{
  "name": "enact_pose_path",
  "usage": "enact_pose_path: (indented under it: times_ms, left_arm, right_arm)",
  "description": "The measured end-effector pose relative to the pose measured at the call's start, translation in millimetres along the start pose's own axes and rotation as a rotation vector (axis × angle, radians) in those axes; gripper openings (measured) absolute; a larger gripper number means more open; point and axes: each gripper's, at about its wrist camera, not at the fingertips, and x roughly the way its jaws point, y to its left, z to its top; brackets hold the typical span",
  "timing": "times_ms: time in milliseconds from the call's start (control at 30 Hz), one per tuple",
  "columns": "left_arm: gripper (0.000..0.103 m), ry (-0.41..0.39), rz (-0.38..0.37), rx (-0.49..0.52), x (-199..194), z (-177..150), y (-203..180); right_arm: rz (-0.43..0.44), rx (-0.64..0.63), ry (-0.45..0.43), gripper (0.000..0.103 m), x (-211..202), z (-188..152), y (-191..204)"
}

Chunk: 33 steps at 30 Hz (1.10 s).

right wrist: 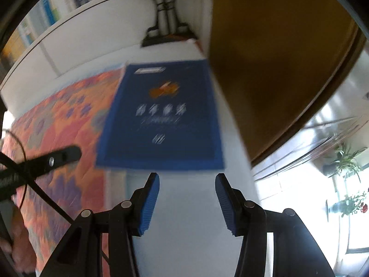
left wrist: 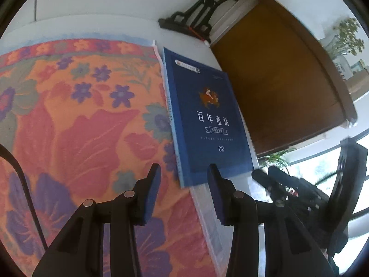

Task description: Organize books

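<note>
left wrist view: blue book [left wrist: 207,115] lying flat, cover up, on a white desk [left wrist: 129,26], its left edge touching the floral cloth [left wrist: 69,115], another white-edged book or sheet seemingly beneath it. looks a thin, stiff paperback, light, smooth cover likely slippery; best taken at the near edge or the free right side. left gripper [left wrist: 184,173] hovering just before that near edge, fingers [left wrist: 152,189] moderately apart, holding nothing. black ornamental stand [left wrist: 196,16] well beyond, brown panel [left wrist: 276,80] to the right, black cable [left wrist: 20,173] at left.

right wrist view: blurred. same book [right wrist: 161,115] ahead; right gripper [right wrist: 187,180] near its front edge, fingers [right wrist: 150,203] apart, empty. bare desk below; little to get under a flat book, cloth crowding its left.
</note>
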Motion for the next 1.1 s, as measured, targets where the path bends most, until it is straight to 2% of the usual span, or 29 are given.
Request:
enact_pose_path:
  times_ms: [200, 300, 500, 733, 1000, 1100]
  left_arm:
    - [0.039, 0.025, -0.033, -0.008, 17.8, 3.2, 1.8]
    - [0.038, 0.002, -0.036, -0.015, 19.3, 1.2, 3.7]
    - [0.038, -0.002, -0.002, 0.032, 23.4, 0.7, -1.5]
    - [0.039, -0.008, -0.003, 0.026, 27.0, 0.6, 1.3]
    - [0.039, -0.016, 0.046, 0.088, 32.6, 3.0, -6.6]
    - [0.039, -0.009, 0.032, 0.096, 33.1, 5.2, -9.0]
  right_arm:
    - [0.031, 0.016, 0.004, 0.049, 15.8, 23.3, -4.3]
    - [0.047, 0.036, -0.001, 0.049, 20.2, 27.5, -2.8]
    - [0.057, 0.037, 0.014, 0.049, 36.0, 32.1, 3.2]
    - [0.049, 0.031, 0.031, 0.049, 43.2, 25.6, 7.9]
    - [0.002, -0.001, 0.043, 0.049, 48.0, 28.5, 13.2]
    - [-0.003, -0.018, 0.050, 0.049, 48.7, 29.3, 15.5]
